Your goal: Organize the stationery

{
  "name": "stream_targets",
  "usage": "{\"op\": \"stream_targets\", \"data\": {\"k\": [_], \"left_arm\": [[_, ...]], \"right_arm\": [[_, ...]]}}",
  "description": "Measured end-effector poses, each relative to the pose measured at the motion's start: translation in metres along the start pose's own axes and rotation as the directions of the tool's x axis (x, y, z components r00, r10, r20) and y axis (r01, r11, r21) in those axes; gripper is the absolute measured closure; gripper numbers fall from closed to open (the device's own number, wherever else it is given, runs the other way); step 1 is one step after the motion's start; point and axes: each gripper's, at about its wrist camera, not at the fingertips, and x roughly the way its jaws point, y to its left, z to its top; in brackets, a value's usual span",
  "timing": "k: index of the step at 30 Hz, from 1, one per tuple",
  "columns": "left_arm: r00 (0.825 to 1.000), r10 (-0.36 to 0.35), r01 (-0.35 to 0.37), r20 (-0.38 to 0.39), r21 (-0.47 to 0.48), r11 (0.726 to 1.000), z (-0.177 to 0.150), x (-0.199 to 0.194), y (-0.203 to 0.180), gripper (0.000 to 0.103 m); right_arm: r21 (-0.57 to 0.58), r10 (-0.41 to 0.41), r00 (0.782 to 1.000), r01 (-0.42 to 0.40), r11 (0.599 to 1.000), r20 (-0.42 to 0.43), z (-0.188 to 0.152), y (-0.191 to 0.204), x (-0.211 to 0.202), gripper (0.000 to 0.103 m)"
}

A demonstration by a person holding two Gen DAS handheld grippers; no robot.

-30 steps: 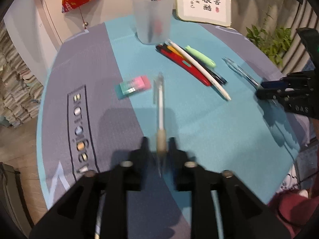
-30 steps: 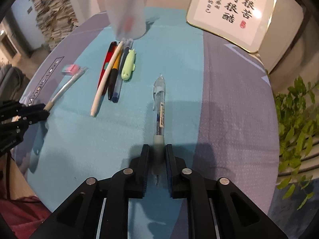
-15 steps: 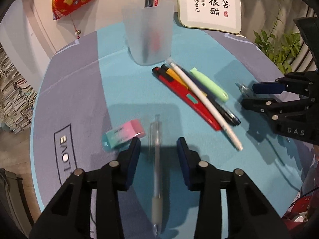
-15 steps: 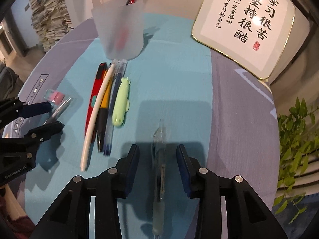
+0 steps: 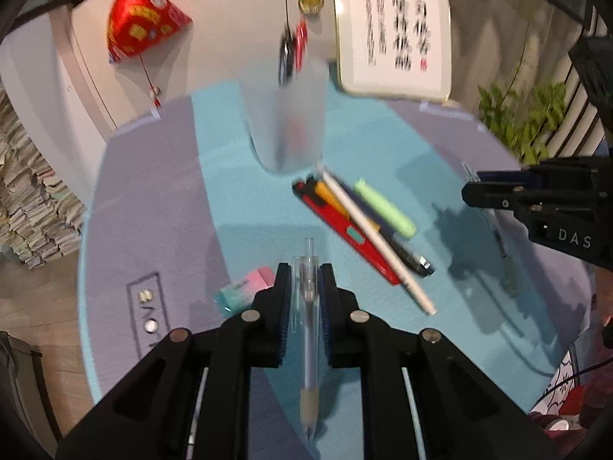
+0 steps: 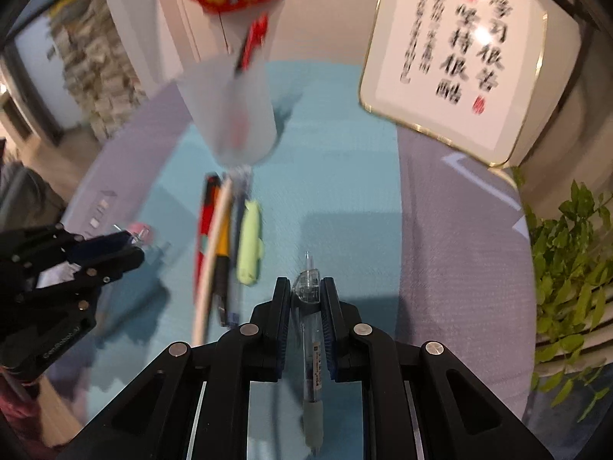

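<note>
Left gripper [image 5: 304,283] jaws are clenched on clear pen [image 5: 308,318], right gripper [image 6: 304,291] jaws on labelled pen [image 6: 311,329]; both light, stiff, slick barrels, held near clips.

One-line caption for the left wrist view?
Left tool shut on a clear pen, frosted cup ahead, loose pens beside it.

The round bench [image 5: 161,199] wears a cloth of teal and grey-purple panels. On its far teal part stands a frosted pen cup [image 5: 285,130], with a framed calligraphy board [image 5: 390,34] propped at the far right edge. Just near the cup lies a tight row of pens [image 5: 364,230], and a pink-and-teal eraser [image 5: 245,287] sits nearer, to their left.
</note>
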Motion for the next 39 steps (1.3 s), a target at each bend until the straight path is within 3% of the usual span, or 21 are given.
{"op": "stream_targets", "data": {"k": [10,23,27,31,37,39], "left_arm": [[0.989,0.021,-0.019,0.146,-0.019,1.0,0.017,-0.048,0.003,0.091],[0.966,0.066,-0.045,0.251,-0.089,0.995,0.067,-0.066,0.025,0.091],[0.963,0.062,-0.038,0.263,-0.096,0.995,0.071,-0.068,0.027,0.091],[0.963,0.057,-0.036,0.265,-0.085,0.996,0.065,-0.066,0.026,0.091],[0.964,0.049,-0.026,0.261,-0.088,0.996,0.083,-0.058,0.024,0.091],[0.961,0.055,-0.033,0.272,-0.083,0.996,0.092,-0.059,0.022,0.091]], "right_arm": [[0.002,0.039,0.982,-0.04,0.999,0.185,0.007,0.013,-0.058,0.087],[0.021,0.05,0.97,-0.057,0.998,0.237,0.024,0.017,-0.068,0.095],[0.045,0.048,0.977,-0.059,0.997,0.206,0.023,0.003,-0.056,0.095],[0.04,0.002,1.0,-0.003,0.999,0.029,0.001,-0.019,-0.02,0.093],[-0.081,0.003,0.996,-0.011,0.997,-0.092,-0.027,-0.006,0.013,0.091],[-0.111,0.003,0.994,-0.015,0.994,-0.105,-0.028,0.0,0.019,0.083]]}}
